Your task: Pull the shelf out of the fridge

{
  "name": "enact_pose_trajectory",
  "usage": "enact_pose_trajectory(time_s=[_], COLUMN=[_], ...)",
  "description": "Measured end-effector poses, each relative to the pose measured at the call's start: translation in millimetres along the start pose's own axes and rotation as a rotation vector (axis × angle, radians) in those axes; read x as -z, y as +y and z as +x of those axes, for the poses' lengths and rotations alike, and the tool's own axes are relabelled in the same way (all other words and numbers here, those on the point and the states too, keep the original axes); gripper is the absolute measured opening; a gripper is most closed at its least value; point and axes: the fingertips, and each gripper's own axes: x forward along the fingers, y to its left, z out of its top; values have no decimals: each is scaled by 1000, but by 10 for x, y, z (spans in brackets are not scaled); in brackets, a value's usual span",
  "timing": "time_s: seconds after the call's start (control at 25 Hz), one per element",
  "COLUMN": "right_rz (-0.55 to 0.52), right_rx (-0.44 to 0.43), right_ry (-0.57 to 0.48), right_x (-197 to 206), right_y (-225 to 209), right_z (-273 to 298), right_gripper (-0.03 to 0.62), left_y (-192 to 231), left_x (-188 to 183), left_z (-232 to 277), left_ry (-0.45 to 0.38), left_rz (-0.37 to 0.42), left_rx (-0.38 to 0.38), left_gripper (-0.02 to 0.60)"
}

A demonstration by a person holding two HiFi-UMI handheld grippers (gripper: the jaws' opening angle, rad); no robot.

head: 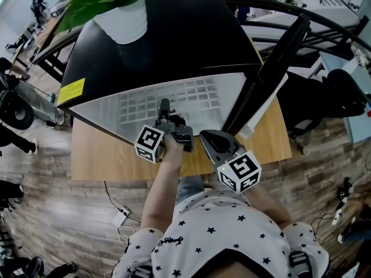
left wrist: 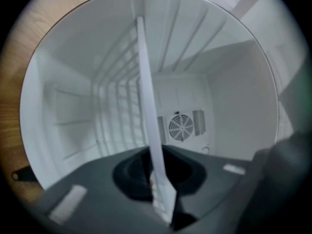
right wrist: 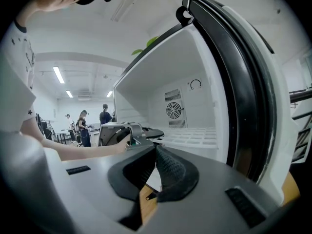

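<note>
Head view shows a small black fridge (head: pixel 174 39) standing on a wooden desk (head: pixel 104 161) with its door (head: pixel 272 68) swung wide to the person's right. Judged, that width leaves the opening free for anything drawn forward.

The white grid shelf (head: pixel 197 94) lies level inside the white cabinet, its front edge at the opening. It does not appear to be drawn out yet, though the steep angle makes its exact seating hard to confirm.

The left tool (head: pixel 165 112) reaches level into the opening at the middle of the shelf's front. Its own view shows the shelf's edge as a thin white strip running between the jaws, which are pinched on it. The strip appears upright there, so the tool seems rolled to set one jaw above and one below the flat shelf. A central grip should let the shelf slide straight rather than twist in its runners.

A round fan (left wrist: pixel 180 126) marks the back wall, showing the tool faces squarely inward.

The right tool (head: pixel 217 143) hangs outside the cabinet near the foot of the door, above the desk. Its jaws stand slightly apart with nothing between them. Judged, it waits clear of the shelf's path, free to support the shelf once it comes forward.
</note>
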Motion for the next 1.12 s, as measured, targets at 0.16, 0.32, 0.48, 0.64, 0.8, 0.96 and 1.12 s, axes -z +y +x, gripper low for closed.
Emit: enact_pose_trajectory(time_s=[0.16,0.32,0.48,0.64,0.8,0.96,1.12], right_rz=[2,4,5,1,6,12,10], right_rx=[3,2,0,-3,6,12,11], right_ry=[0,1,2,-3,-15,-19,-18], right_x=[11,22,36,29,22,39,61], right_y=[-1,3,45,112,95,95,99], right_z=[-41,-94,-175,-283,-378,-449,-494], right_gripper=[21,21,21,21,21,21,21], left_y=[8,18,17,19,22,25,26], left_x=[-1,-8,-30,-53,-51,-54,-32], left_z=[-10,-9,-41,-90,-90,-98,-142], left_ry=[-15,-35,-60,-82,-92,-101,-113], left_rz=[-29,-43,-61,-88,-102,-115,-125], left_rx=[-12,-28,-38,-46,-50,-56,-50], left_gripper=[38,35,34,32,32,31,32])
